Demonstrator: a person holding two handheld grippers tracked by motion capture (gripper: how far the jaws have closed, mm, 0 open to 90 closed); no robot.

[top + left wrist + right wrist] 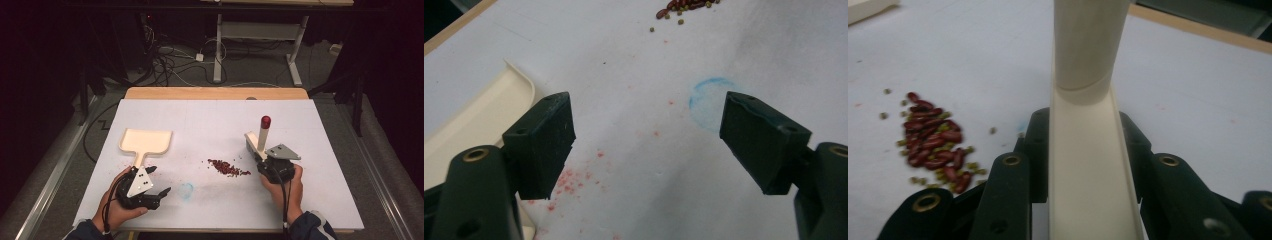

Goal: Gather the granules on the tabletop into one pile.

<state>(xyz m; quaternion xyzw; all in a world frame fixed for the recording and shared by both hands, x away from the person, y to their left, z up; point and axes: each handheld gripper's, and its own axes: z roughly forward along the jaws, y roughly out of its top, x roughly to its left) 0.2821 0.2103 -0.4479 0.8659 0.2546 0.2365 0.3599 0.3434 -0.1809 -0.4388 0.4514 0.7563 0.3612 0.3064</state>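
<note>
A cream dustpan (146,140) lies on the white sheet at the left, its handle toward me. My left gripper (157,181) sits just below that handle, jaws wide open with only bare sheet between them (646,125); the dustpan's rim (479,112) shows beside one jaw. My right gripper (261,159) is shut on a cream brush (261,137) whose handle, red at the tip, rises away from me. The brush's cream body (1088,165) is clamped between the jaws. A small pile of red beans (227,168) with a few green ones lies between the grippers, left of the brush (935,142).
A faint blue ring (186,190) is drawn on the sheet near the front edge, just beyond the left jaws (711,102). Pink specks stain the sheet. The table's wooden far edge (215,93) borders a floor with cables and a desk frame (218,50).
</note>
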